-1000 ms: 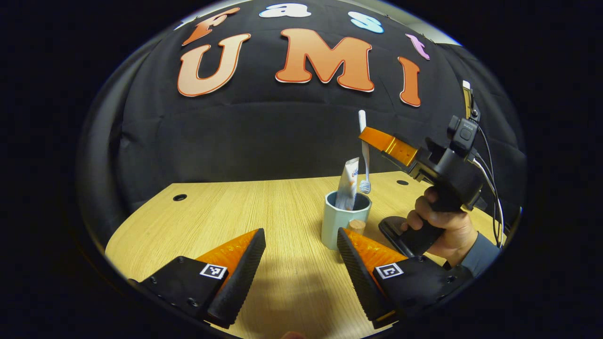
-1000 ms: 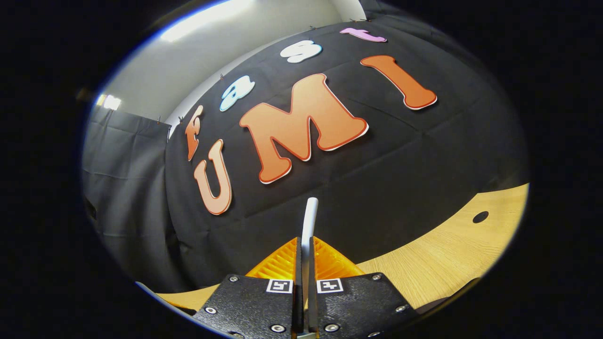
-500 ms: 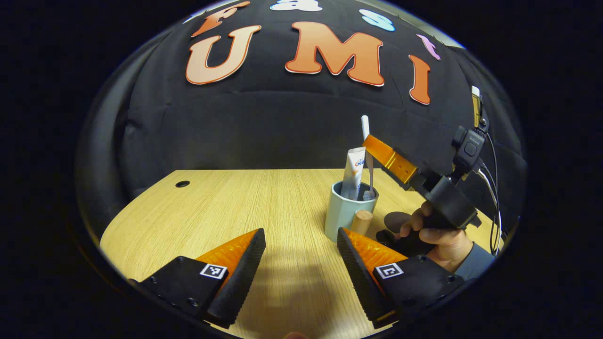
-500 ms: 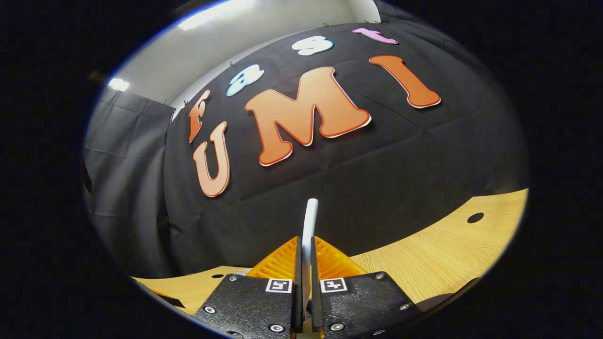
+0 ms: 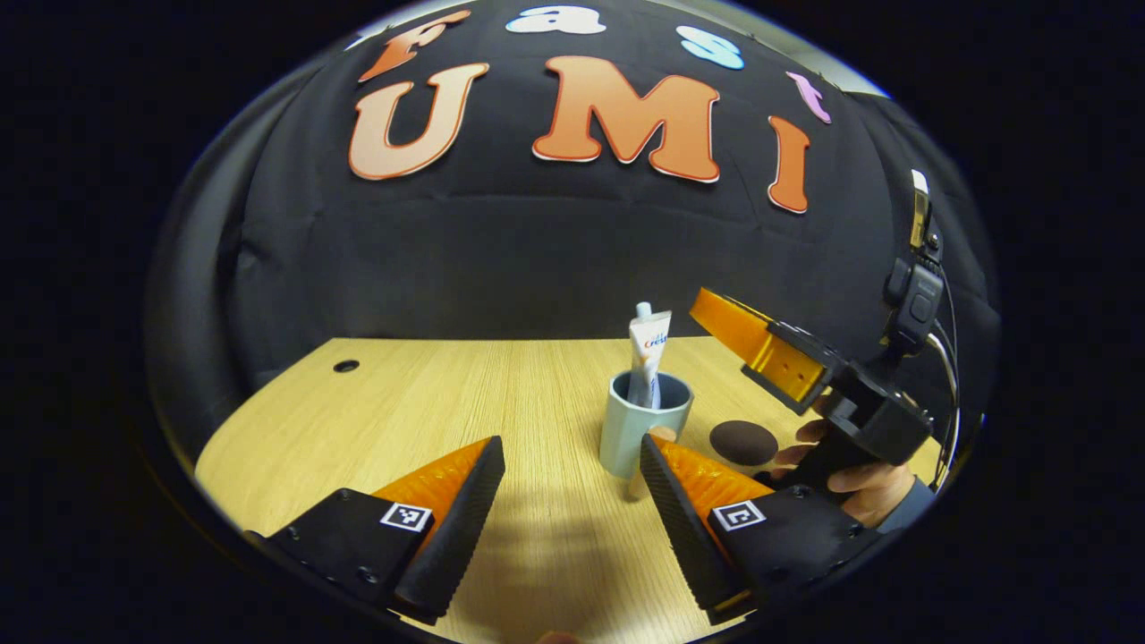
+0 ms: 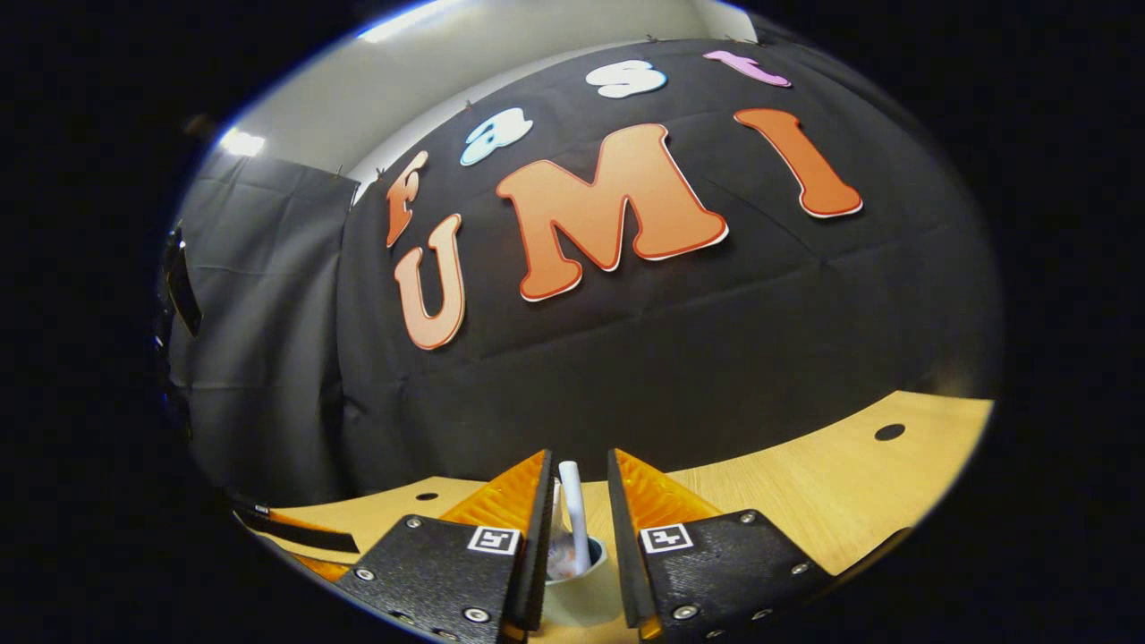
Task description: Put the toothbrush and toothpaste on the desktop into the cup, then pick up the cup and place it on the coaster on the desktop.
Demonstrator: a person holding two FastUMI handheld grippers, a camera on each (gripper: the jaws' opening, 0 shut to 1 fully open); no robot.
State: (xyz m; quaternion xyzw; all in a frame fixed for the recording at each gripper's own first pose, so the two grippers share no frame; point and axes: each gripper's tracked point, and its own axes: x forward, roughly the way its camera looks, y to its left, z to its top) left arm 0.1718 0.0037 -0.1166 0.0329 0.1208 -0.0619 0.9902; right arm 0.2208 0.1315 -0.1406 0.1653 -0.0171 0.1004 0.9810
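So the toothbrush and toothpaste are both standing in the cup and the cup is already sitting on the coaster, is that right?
Not quite. Toothbrush and toothpaste do stand in the cup, but the left gripper view shows the cup on the bare desktop, beside the coaster, apart from it.

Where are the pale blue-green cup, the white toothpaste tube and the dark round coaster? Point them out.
pale blue-green cup (image 5: 628, 443): left gripper view, outer wall.
white toothpaste tube (image 5: 646, 358): left gripper view, upper body.
dark round coaster (image 5: 743, 442): left gripper view, top face.

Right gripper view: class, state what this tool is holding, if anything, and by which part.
Nothing. The right tool is open, its fingers apart on either side of the toothbrush, which stands free in the cup beside the toothpaste.
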